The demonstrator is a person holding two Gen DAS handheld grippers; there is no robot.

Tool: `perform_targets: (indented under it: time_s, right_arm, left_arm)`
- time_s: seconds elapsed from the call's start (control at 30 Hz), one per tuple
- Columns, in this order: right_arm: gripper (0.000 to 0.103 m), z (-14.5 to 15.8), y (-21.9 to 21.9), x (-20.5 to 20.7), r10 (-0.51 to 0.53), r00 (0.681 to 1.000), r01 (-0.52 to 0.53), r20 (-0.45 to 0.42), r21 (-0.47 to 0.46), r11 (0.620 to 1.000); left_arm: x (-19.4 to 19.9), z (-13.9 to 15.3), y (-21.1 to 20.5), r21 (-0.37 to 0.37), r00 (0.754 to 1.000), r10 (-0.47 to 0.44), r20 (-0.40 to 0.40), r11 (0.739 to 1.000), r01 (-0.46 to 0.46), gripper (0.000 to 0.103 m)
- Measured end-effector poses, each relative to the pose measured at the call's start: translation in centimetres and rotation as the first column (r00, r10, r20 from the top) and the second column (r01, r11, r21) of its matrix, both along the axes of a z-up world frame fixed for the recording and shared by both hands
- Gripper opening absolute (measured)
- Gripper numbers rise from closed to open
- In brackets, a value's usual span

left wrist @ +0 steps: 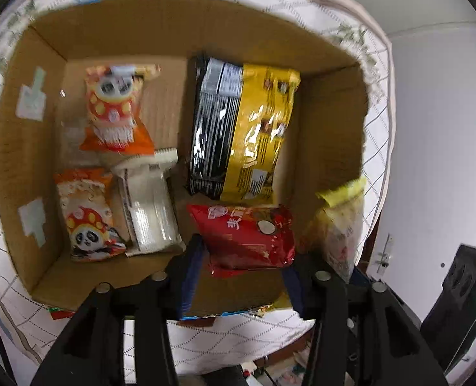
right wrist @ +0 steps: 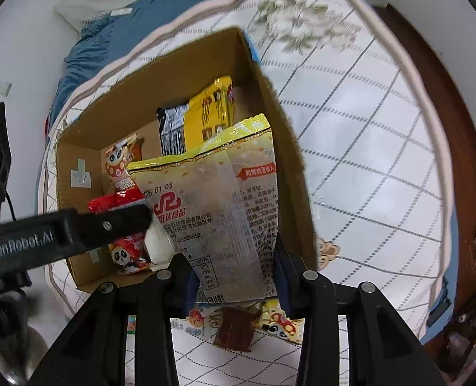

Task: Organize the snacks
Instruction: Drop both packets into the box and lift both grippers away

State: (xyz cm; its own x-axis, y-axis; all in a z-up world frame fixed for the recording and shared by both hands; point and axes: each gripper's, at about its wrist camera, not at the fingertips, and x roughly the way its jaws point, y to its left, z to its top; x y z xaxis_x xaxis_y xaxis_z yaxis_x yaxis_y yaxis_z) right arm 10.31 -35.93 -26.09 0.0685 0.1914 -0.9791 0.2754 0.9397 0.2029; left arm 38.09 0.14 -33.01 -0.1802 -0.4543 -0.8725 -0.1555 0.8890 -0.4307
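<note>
An open cardboard box (left wrist: 19,148) sits on a quilted bed. It holds two orange panda packs (left wrist: 112,106), a white pack (left wrist: 148,206) and a black and yellow pack (left wrist: 244,125). My left gripper (left wrist: 242,257) is shut on a red snack bag (left wrist: 247,236) over the box's near side. My right gripper (right wrist: 234,270) is shut on a pale yellow snack bag (right wrist: 218,206) and holds it upright at the box's right wall (right wrist: 289,160). That bag also shows in the left wrist view (left wrist: 340,225).
Loose snack packs (right wrist: 234,321) lie on the quilt (right wrist: 366,167) just below my right gripper. A blue blanket (right wrist: 109,38) lies behind the box. A dark wooden bed frame (right wrist: 462,148) runs along the right. A black device (left wrist: 459,302) stands off the bed.
</note>
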Motion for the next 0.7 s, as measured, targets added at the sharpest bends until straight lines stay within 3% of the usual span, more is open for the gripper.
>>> perform_targets:
  time_s: [0.03,0.07,0.1,0.13,0.5,0.63,0.7]
  right_arm:
    - [0.057,-0.7,-0.1,0.2,-0.002,1.0,0.002,-0.02,0.007,1.0]
    - [0.081,-1.1,0.0,0.3,0.002,0.999,-0.002,-0.032,0.011,1.0]
    - [0.091,-1.4,0.0,0.4,0.01,0.999,-0.01,-0.033,0.002,1.0]
    - [0.094,-1.5,0.1,0.5,0.017,0.999,-0.017,-0.032,-0.005,1.0]
    - [0.095,-1.6,0.5,-0.1,0.038,0.998,-0.038,-0.048,-0.004,0.999]
    - [0.097,0.1,0.7,-0.8,0.059,0.998,-0.06,-0.016,-0.038,0.998]
    - [0.098,1.7,1.2,-1.4,0.085,0.996,-0.082,0.03,-0.085,0.993]
  left_arm:
    - [-0.1,-0.3,0.0,-0.003,1.0,-0.004,-0.007,1.0,0.004,0.054]
    - [-0.2,-0.5,-0.1,0.006,1.0,-0.012,-0.003,1.0,0.012,0.066]
    - [-0.3,-0.6,-0.1,0.016,1.0,-0.021,0.006,1.0,0.021,0.071]
    - [-0.3,-0.6,-0.1,0.025,1.0,-0.025,0.014,0.999,0.025,0.074]
    - [-1.3,0.9,1.3,0.098,0.997,-0.026,0.075,0.995,0.018,0.075]
    - [-2.6,3.1,2.6,0.186,0.98,-0.039,0.194,0.983,0.002,0.076]
    - [-3.4,4.0,3.1,0.22,0.97,-0.043,0.24,0.975,-0.012,0.081]
